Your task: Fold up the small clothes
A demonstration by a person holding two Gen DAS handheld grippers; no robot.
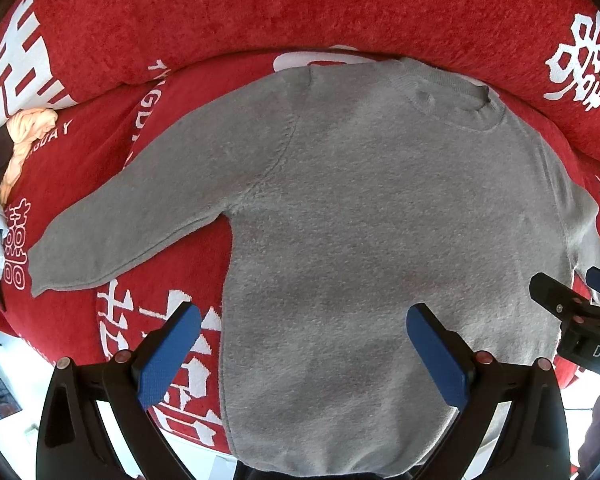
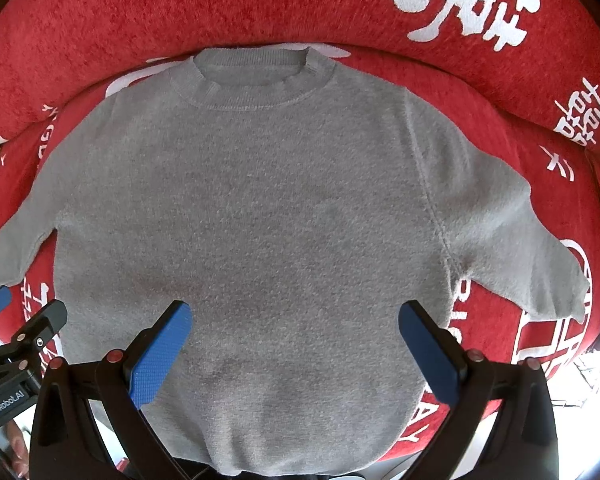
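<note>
Sweater [image 1: 340, 220], grey, lies flat on my red cover [image 1: 220, 12], both sleeves spread. My left claw [image 1: 304, 344] and right claw [image 2: 296, 340] hang over its hem, jaws wide, gripping nothing. Crumpled clothes [image 1: 32, 132] sit far left.

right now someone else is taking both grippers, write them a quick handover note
Left gripper: open, empty, above the lower left part of the sweater.
Right gripper: open, empty, above the lower middle of the sweater.
Grey sweater: spread flat on the red cover, collar at the far side, both sleeves out to the sides, hem nearest you.
Other small clothes lie bunched at the far left.
Done: sweater laid out flat. No fold made yet.
Left: fold in the sleeves, fold the body, then probably the pile.
</note>
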